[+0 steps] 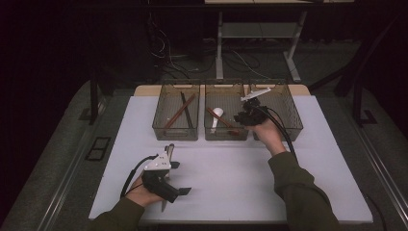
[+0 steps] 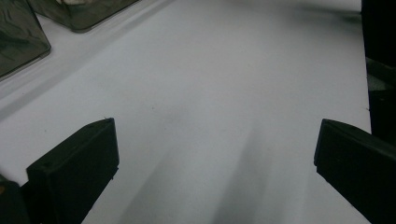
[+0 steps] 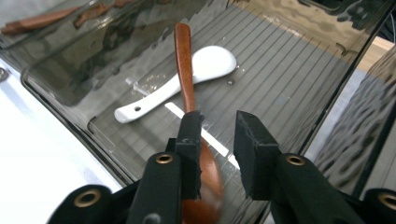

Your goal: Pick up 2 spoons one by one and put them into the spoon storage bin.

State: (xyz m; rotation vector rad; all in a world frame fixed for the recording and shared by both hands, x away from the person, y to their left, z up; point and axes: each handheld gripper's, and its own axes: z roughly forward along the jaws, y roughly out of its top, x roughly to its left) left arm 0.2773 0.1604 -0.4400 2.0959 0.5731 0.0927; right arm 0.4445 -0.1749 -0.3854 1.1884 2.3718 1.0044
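My right gripper (image 1: pixel 244 117) hangs over the middle clear bin (image 1: pixel 226 134). In the right gripper view its jaws (image 3: pixel 218 122) stand a little apart. A brown wooden spoon (image 3: pixel 184 60) lies along the inner face of the left jaw, its lower end blurred, with a gap to the other jaw. The spoon's far end rests over a white ceramic spoon (image 3: pixel 205 65) on the bin floor (image 3: pixel 285 79). My left gripper (image 1: pixel 180 178) rests low over the white table (image 1: pixel 240 168) near the front left, jaws (image 2: pixel 215 140) wide open with nothing between them.
Three clear bins stand in a row at the back of the table. The left bin (image 1: pixel 166 127) holds long brown and dark sticks. The right bin (image 1: pixel 294 122) stands beside my right hand. A desk frame and cables lie beyond the table.
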